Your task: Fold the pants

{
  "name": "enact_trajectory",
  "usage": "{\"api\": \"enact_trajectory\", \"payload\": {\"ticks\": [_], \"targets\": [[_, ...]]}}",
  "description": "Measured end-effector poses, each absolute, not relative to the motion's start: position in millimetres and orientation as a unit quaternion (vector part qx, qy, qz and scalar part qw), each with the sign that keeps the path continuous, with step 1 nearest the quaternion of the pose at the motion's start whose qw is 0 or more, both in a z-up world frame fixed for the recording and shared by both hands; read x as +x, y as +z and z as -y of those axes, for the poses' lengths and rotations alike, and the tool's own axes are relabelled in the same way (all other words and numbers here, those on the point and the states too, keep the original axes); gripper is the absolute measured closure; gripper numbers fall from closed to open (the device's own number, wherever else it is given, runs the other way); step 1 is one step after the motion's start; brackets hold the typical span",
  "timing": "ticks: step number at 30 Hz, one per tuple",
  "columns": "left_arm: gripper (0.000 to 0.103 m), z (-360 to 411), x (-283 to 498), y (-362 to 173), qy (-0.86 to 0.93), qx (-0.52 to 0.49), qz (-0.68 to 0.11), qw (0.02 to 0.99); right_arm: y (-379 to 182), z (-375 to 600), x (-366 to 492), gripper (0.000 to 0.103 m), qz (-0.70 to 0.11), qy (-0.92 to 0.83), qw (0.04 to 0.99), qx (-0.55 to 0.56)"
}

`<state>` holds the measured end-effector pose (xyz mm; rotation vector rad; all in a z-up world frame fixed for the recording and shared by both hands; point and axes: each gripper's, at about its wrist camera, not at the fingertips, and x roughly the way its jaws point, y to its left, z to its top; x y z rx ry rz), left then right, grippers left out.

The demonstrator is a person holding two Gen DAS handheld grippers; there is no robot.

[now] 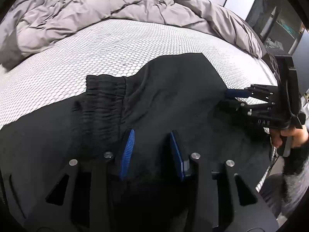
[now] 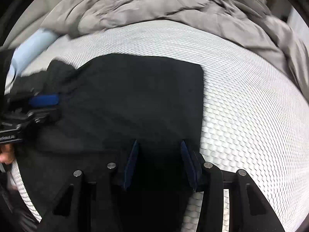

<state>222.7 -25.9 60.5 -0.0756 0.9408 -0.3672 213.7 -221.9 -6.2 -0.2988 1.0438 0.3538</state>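
Black pants (image 1: 173, 89) lie on the white honeycomb mattress (image 1: 100, 46), their elastic waistband (image 1: 106, 90) bunched at the left. My left gripper (image 1: 152, 131) hovers low over the cloth beside the waistband, blue pads apart, black fabric between and under them. In the right wrist view the pants (image 2: 135, 92) form a flat dark rectangle on the mattress (image 2: 251, 106). My right gripper (image 2: 159, 142) sits at their near right edge, jaws apart over dark cloth. From the left wrist view the right gripper (image 1: 229, 99) shows mattress between its fingers. The left gripper (image 2: 55, 106) appears at the pants' left side.
A crumpled grey duvet (image 1: 92, 11) (image 2: 164, 5) fills the back of the bed. A light blue pillow (image 2: 32, 44) lies at the far left. Dark shelving (image 1: 276, 25) stands beyond the bed's right edge. A hand (image 1: 291, 137) holds the right gripper's handle.
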Motion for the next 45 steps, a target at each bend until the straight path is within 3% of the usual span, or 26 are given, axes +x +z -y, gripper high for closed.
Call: {"api": "enact_trajectory", "payload": {"ticks": [7, 12, 17, 20, 22, 23, 27, 31, 36, 39, 40, 41, 45], "targets": [[0.059, 36.7, 248.7, 81.8, -0.145, -0.007, -0.436, 0.888, 12.5, 184.3, 205.4, 0.056, -0.462, 0.237, 0.849, -0.101], [0.074, 9.6, 262.1, 61.4, -0.156, -0.037, -0.446, 0.881, -15.9, 145.7, 220.5, 0.056, -0.494, 0.228, 0.822, -0.169], [0.074, -12.7, 244.1, 65.7, -0.144, -0.05, -0.447, 0.882, -7.1, 192.8, 238.0, 0.055, -0.498, 0.146, 0.838, -0.171], [0.073, -7.5, 237.5, 89.1, -0.122, -0.032, -0.423, 0.897, 3.1, 184.3, 249.4, 0.055, -0.484, 0.152, 0.848, -0.153], [0.058, 0.9, 245.8, 94.8, -0.136, -0.041, -0.41, 0.901, 10.3, 169.2, 248.5, 0.054, -0.464, 0.179, 0.856, -0.144], [0.056, 5.5, 251.5, 91.4, -0.136, -0.041, -0.412, 0.9, 12.9, 160.2, 249.8, 0.052, -0.456, 0.194, 0.858, -0.133], [0.058, 10.3, 277.0, 59.3, -0.106, -0.023, -0.445, 0.889, -2.7, 125.4, 266.7, 0.05, -0.468, 0.219, 0.85, -0.104], [0.063, -4.4, 269.4, 62.9, -0.126, -0.042, -0.439, 0.888, -23.7, 138.1, 288.0, 0.048, -0.482, 0.14, 0.848, -0.172], [0.062, -14.6, 231.7, 85.7, -0.106, -0.055, -0.417, 0.901, -3.1, 174.3, 281.9, 0.048, -0.469, 0.083, 0.865, -0.157], [0.053, -1.2, 210.6, 85.1, -0.151, -0.062, -0.41, 0.898, 14.1, 168.1, 261.2, 0.047, -0.469, 0.161, 0.861, -0.111], [0.052, 6.1, 208.2, 77.5, -0.172, -0.055, -0.42, 0.889, 15.5, 159.9, 252.3, 0.042, -0.467, 0.189, 0.857, -0.106], [0.052, 11.3, 207.5, 69.4, -0.184, -0.043, -0.435, 0.881, 12.3, 147.5, 243.0, 0.036, -0.469, 0.214, 0.849, -0.113], [0.056, 4.3, 195.8, 59.7, -0.195, -0.02, -0.438, 0.877, -26.9, 122.5, 225.3, 0.033, -0.472, 0.196, 0.827, -0.237]]}}
